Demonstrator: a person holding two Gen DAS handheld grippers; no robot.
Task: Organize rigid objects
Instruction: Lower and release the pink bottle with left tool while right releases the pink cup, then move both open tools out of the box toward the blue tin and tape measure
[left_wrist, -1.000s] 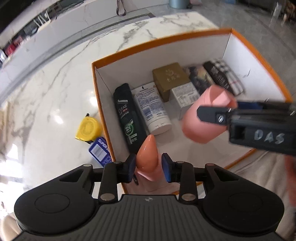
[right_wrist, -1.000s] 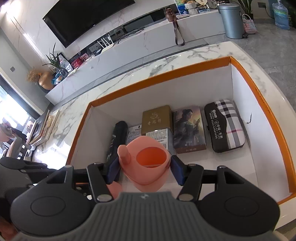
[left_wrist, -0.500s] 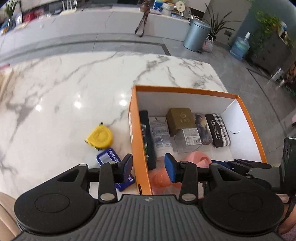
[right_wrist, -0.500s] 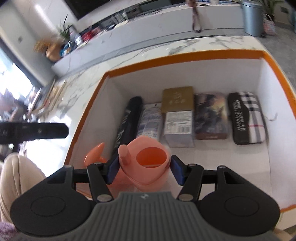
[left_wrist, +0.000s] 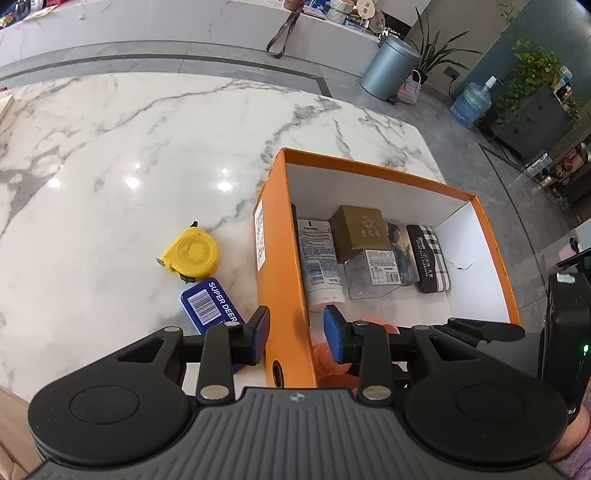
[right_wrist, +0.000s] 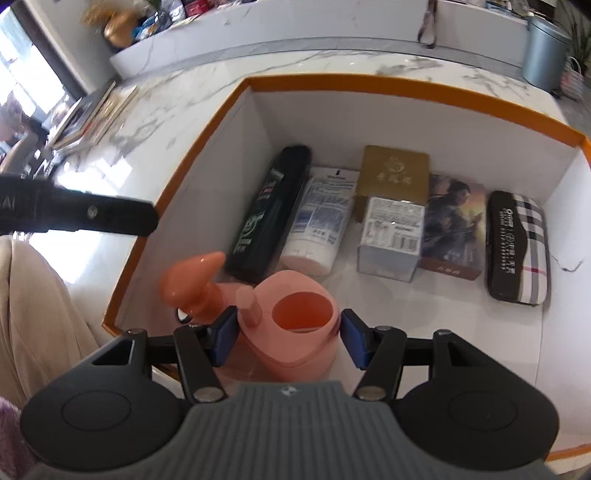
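Pink plastic watering can (right_wrist: 291, 325), loose between the parted right tongs (right_wrist: 288, 339), may tip against the orange cardboard box (right_wrist: 406, 86); left tongs (left_wrist: 295, 338) gape empty.

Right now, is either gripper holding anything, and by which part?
Left gripper: nothing, open astride the orange box wall. Right gripper: brackets the pink watering can body, but a gap shows at the right pad, so no firm hold.

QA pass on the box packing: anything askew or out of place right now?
Nothing damaged or spilled. The yellow tape measure and blue Super Deer tin lie on the marble table, outside the orange box. Inside, the pink plastic watering can sits apart from the packed row.
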